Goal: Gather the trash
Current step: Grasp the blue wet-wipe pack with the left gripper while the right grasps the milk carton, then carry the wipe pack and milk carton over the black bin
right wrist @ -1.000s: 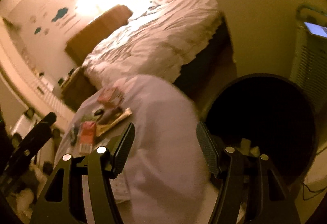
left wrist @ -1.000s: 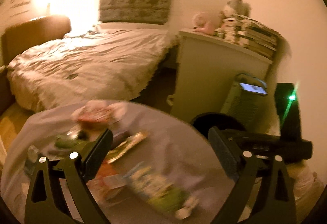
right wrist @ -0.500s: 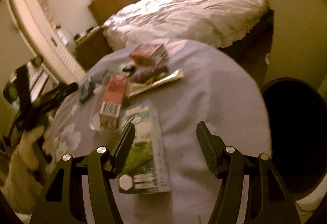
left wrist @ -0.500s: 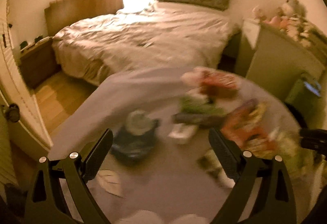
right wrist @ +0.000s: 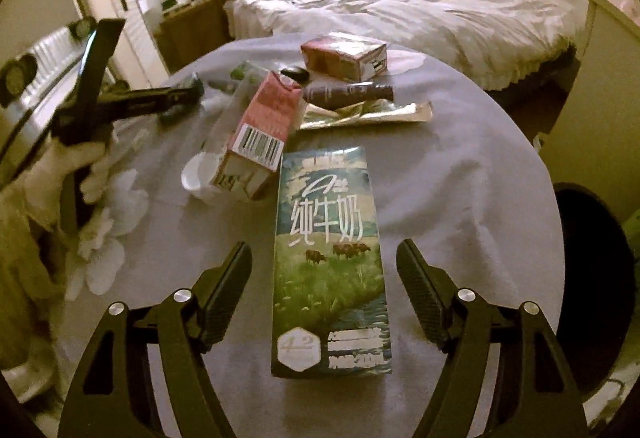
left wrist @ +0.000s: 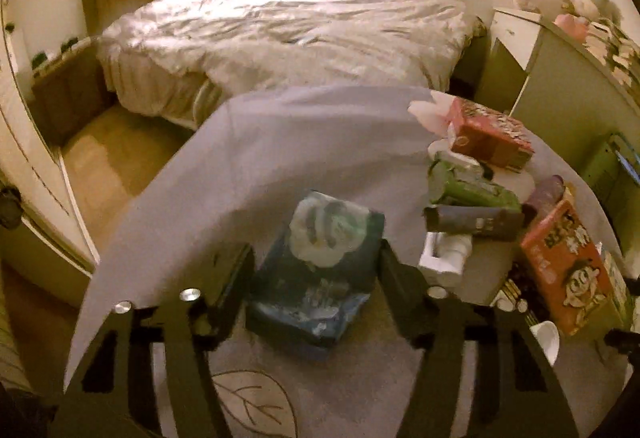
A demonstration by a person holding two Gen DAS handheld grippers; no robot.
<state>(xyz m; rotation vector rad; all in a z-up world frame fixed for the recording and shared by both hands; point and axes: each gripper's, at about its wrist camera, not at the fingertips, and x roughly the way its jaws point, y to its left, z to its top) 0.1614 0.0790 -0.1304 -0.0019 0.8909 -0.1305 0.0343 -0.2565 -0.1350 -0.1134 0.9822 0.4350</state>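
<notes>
While both tools hang over the cloth-covered round table (right wrist: 460,166), each has a piece of trash between jaws that are closing but not yet pressing. The left gripper (left wrist: 316,270) straddles a dark blue wipes pack (left wrist: 316,270) lying near the table's near edge; its right finger looks close to the pack's side, its left finger stands clear. The right gripper (right wrist: 324,270) brackets a tall milk carton (right wrist: 328,258) lying flat and lengthwise toward the near edge, with a visible gap on each side.

Outward from the right gripper, a pink carton (right wrist: 260,130) leans just beyond the milk carton's top, then a foil wrapper (right wrist: 364,114), a dark tube (right wrist: 348,93) and a small box (right wrist: 344,56) toward the far edge. Right of the wipes pack sit a white cap piece (left wrist: 444,258), a green packet (left wrist: 468,186) and an orange box (left wrist: 568,270).

My worry for the left side is the soft pack: it may buckle or squirt out if pinched unevenly. On the right, the carton lies flat, so the fingers may skate over its top edges or shove it into the pink carton.

A dark bin (right wrist: 592,270) beyond the table's right edge is cut off. The left view is blurred, so contact there cannot be settled, and the wipes pack's label is unreadable.
</notes>
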